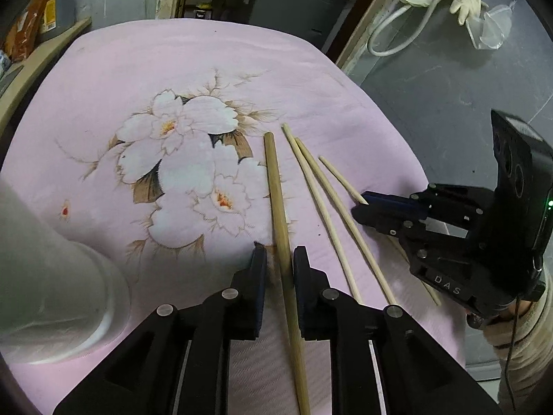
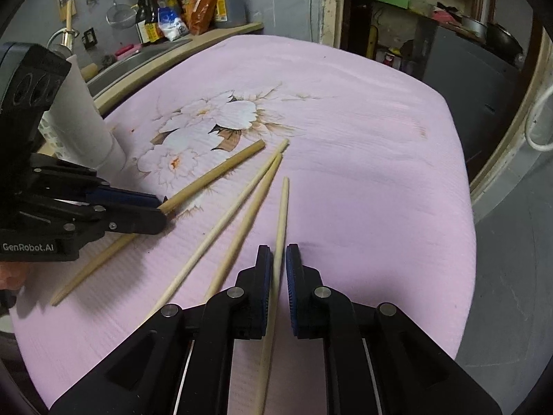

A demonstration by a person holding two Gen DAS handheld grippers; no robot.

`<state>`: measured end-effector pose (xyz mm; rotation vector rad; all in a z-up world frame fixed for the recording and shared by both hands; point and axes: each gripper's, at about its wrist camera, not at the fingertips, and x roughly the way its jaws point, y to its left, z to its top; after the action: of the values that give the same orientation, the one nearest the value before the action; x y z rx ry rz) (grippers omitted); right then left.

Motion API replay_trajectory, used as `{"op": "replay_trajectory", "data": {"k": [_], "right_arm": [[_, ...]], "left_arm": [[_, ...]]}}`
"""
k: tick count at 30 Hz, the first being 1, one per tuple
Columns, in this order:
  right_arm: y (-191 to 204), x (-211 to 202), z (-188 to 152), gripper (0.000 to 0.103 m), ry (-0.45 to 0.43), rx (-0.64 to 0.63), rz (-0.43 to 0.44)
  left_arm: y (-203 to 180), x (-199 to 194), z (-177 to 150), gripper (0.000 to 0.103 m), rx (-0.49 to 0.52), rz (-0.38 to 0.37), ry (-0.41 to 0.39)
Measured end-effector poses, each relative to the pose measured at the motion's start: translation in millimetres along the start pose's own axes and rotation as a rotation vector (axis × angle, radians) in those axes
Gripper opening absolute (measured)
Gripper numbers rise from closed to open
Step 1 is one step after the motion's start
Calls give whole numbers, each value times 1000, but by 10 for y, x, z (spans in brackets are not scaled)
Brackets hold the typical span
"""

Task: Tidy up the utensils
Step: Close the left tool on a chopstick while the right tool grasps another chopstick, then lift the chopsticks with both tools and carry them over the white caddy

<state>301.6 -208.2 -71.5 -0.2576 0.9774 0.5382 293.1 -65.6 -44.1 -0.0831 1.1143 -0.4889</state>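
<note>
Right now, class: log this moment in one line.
left tool: astride thick chopstick | right tool: astride thin chopstick | two chopsticks on cloth

Near end of thick brown chopstick (image 1: 280, 221) cut off by bottom edge of left wrist view, its middle stretch masked in right wrist view by left gripper (image 2: 162, 211). Rightmost pale chopstick (image 2: 280, 228) running out of frame at the bottom there; in left wrist view, mostly covered by right gripper (image 1: 359, 209), whether pinched or merely straddled impossible to say. White cylinder (image 1: 52, 276) blurred, sliced by left edge, contents unseen; in right wrist view half masked by the left gripper's body. Bottle labels (image 2: 152, 31) on back shelf too small to read. Pink flowered cloth (image 1: 138, 69) hiding whatever lies beneath.
</note>
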Motion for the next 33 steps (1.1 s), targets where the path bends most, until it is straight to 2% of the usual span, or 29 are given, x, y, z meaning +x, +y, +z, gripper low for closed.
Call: {"op": "replay_trajectory", "data": {"k": [2, 6, 9, 13, 15, 18, 20, 24, 28, 33], "right_arm": [[22, 11, 13, 8, 16, -18, -13], [6, -24, 16, 3, 35, 9, 0], [22, -150, -46, 3, -13, 33, 20], [86, -449, -217, 3, -163, 79, 48], [168, -643, -297, 3, -261, 81, 42], [339, -956, -389, 3, -459, 62, 22], [424, -1129, -430, 3, -590, 73, 49], [665, -1354, -409, 3, -791, 38, 53], [974, -1462, -232, 3, -924, -36, 54], [1238, -1586, 22, 3, -1056, -67, 98]], "left_arm": [[-38, -1, -3, 6, 14, 13, 1], [-54, -12, -18, 4, -8, -3, -18], [-66, -114, -92, 4, -4, -15, -64], [-84, -383, -240, 4, -9, -45, -164], [-128, -561, -331, 4, 5, -31, -259], [-164, -866, -472, 4, 13, -13, -427], [-163, -1048, -538, 4, 1, -16, -515], [-228, -1419, -664, 4, 41, 75, -724], [-267, -1699, -752, 4, 66, 142, -889], [-160, -1984, -827, 4, 61, 198, -1024]]}}
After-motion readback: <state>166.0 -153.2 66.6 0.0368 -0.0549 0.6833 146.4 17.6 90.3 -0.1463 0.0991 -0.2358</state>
